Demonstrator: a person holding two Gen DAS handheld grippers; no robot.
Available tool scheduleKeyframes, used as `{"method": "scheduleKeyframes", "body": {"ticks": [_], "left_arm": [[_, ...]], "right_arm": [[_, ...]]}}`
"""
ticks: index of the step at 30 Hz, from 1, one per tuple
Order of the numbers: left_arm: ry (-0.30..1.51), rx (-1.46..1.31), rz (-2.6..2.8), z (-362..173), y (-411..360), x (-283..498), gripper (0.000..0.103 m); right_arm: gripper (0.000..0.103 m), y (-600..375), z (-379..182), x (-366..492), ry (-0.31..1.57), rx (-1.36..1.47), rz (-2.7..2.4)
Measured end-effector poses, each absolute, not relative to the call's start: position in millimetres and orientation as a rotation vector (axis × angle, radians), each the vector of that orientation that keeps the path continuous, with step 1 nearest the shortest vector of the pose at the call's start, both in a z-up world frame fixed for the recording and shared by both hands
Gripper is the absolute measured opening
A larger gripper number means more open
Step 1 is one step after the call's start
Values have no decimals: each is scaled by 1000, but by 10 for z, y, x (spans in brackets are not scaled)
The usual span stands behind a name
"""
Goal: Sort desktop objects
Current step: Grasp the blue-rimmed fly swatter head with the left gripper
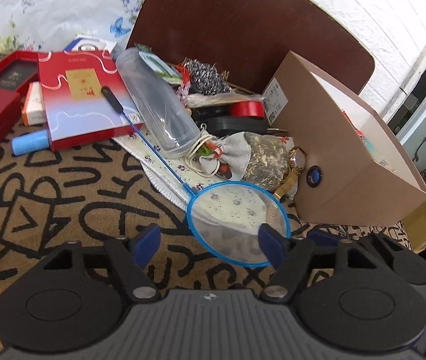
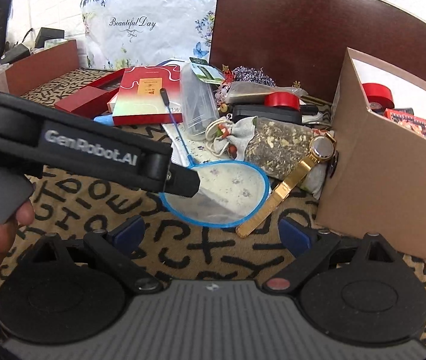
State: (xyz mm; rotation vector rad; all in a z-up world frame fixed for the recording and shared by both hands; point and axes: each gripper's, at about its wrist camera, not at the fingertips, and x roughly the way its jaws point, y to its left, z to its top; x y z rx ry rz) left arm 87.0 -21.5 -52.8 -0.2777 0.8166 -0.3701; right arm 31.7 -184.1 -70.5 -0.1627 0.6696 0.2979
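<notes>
Letter-print pile cloth (image 1: pixel 63 210) covers the worktop, tan with black characters. My left claw (image 1: pixel 210 247) stands released, blue pads apart, right pad over the rim of the small blue net (image 1: pixel 236 210); nothing pinched. No contact I can confirm. My right claw (image 2: pixel 213 234) is also released, empty, above bare cloth. Net: round plastic hoop, fine white mesh, thin blue rod ending in a black grip on the glossy red box (image 1: pixel 84 99). Just beyond, a clear plastic tube (image 1: pixel 159 105) and a linen drawstring pouch (image 1: pixel 230 156). Gold metal-band watch (image 2: pixel 302 168) lies against the tan cardboard box (image 1: pixel 347 156), which crowds the right side.
</notes>
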Motion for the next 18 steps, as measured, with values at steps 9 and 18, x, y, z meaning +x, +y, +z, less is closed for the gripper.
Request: {"method": "scheduleKeyframes", "body": {"ticks": [9, 18], "left_arm": [[857, -315, -383, -633, -232, 1072, 64], [855, -306, -390, -662, -264, 1164, 58]], "right_arm": [[93, -1833, -763, 519, 666, -195, 329], [92, -1785, -798, 664, 661, -218, 362]]}}
